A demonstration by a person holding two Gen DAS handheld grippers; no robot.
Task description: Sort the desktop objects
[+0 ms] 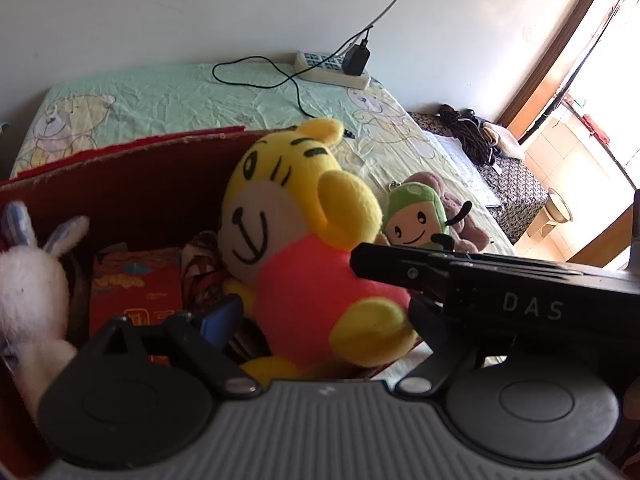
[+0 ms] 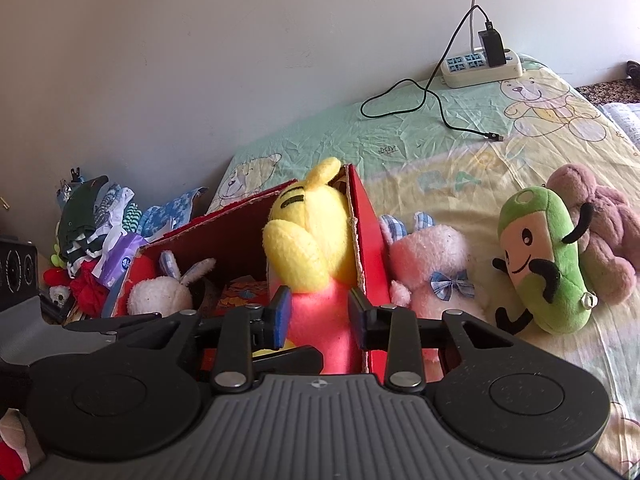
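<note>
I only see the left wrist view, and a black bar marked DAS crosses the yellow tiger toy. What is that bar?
Observer: It's the right gripper. Its two pads flank the pink body of the tiger toy and pinch it.
Operator: Any toys hidden from me?
Observer: Yes, a pink plush with a blue bow lies outside the red box, right beside its wall.
Operator: Anything on the box's other side?
Observer: A pile of clothes sits by the room wall.

White power strip [image 2: 482,67] (charger plugged in), beside the wall [image 2: 200,40].
</note>
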